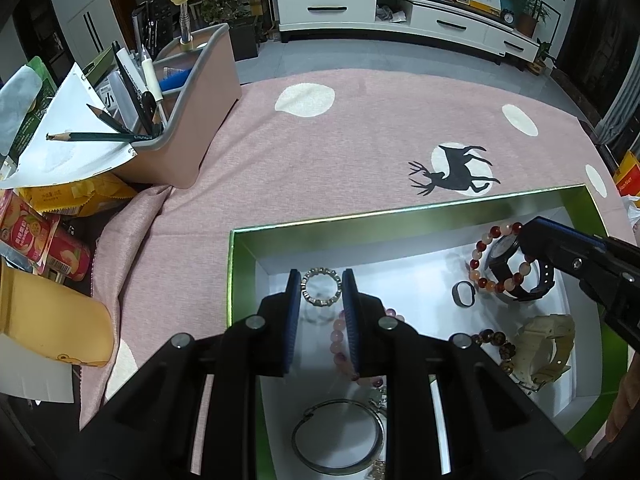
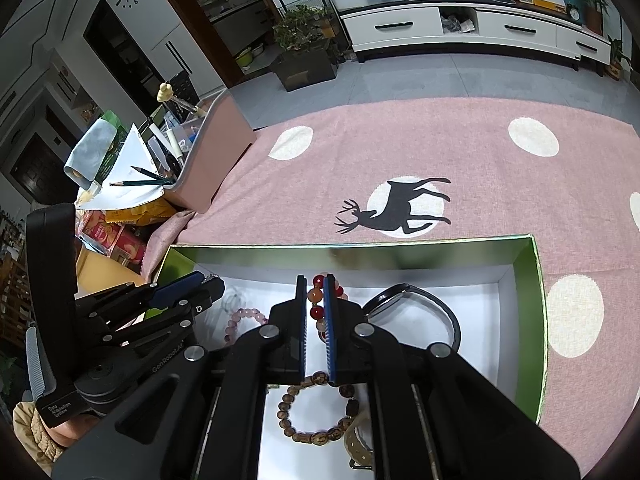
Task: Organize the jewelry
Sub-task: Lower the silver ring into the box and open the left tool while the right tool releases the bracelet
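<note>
A pink organizer bin [image 1: 192, 120] at ten o'clock on the pink deer-print cloth [image 1: 340, 148] holds pencils [image 1: 96, 136] and pens. At six o'clock, a green-rimmed box [image 1: 400, 216] with a white floor holds the jewelry. The left gripper [image 1: 321, 296] has its jaws narrowly apart, pads pressing a small silver beaded ring bracelet [image 1: 321, 286] between them; a pink bead bracelet [image 1: 340, 344] and a silver bangle [image 1: 338, 436] lie at its six o'clock. The right gripper [image 2: 316, 312], at three o'clock, is clamped on a red-and-orange bead bracelet [image 2: 318, 300], beside a black watch [image 1: 516, 276], a brown bead bracelet [image 2: 316, 412] and a cream watch [image 1: 548, 348].
</note>
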`<state>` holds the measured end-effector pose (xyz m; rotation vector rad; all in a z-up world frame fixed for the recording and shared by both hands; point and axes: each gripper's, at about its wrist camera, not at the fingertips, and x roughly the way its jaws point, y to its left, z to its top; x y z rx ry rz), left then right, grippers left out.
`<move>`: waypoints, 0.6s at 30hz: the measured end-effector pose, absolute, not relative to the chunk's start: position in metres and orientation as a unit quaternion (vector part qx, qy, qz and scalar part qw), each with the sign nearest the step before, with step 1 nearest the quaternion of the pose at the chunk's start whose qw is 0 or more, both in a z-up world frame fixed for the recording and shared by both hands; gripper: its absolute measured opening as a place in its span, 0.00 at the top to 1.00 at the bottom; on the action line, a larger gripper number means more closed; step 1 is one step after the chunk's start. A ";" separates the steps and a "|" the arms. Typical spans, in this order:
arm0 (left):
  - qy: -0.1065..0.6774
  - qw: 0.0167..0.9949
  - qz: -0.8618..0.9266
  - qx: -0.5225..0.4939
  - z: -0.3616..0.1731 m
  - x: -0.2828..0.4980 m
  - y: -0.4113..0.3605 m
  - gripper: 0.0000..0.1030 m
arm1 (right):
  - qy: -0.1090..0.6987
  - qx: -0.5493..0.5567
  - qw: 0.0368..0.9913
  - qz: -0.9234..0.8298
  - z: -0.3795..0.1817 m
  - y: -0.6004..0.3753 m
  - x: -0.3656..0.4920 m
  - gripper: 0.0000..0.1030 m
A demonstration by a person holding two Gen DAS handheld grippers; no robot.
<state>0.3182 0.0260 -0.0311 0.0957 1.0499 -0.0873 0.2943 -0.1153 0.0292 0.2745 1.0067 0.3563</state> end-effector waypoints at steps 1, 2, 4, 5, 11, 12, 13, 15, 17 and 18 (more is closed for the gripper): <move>0.501 0.863 -0.041 0.045 -0.031 0.318 0.026 0.80 | 0.478 0.130 0.852 0.169 0.030 -0.115 0.294 0.93; 0.501 0.863 -0.042 0.045 -0.031 0.318 0.026 0.80 | 0.478 0.130 0.852 0.170 0.030 -0.115 0.294 0.93; 0.502 0.863 -0.042 0.045 -0.031 0.317 0.026 0.80 | 0.477 0.130 0.852 0.171 0.031 -0.115 0.293 0.93; 0.502 0.863 -0.042 0.045 -0.031 0.317 0.026 0.80 | 0.478 0.130 0.852 0.171 0.031 -0.115 0.293 0.93; 0.497 0.865 -0.045 0.046 -0.028 0.313 0.023 0.69 | 0.477 0.129 0.852 0.173 0.033 -0.114 0.289 0.92; 0.495 0.866 -0.046 0.047 -0.027 0.312 0.023 0.69 | 0.476 0.128 0.853 0.174 0.035 -0.114 0.288 0.92; 0.494 0.867 -0.046 0.048 -0.026 0.311 0.022 0.67 | 0.474 0.127 0.854 0.174 0.036 -0.115 0.287 0.92; 0.489 0.870 -0.047 0.051 -0.022 0.308 0.020 0.63 | 0.470 0.123 0.857 0.172 0.040 -0.115 0.284 0.92; 0.484 0.872 -0.047 0.053 -0.018 0.305 0.019 0.60 | 0.465 0.118 0.861 0.171 0.044 -0.116 0.281 0.92; 0.483 0.873 -0.047 0.053 -0.017 0.304 0.019 0.57 | 0.463 0.115 0.863 0.169 0.046 -0.116 0.279 0.92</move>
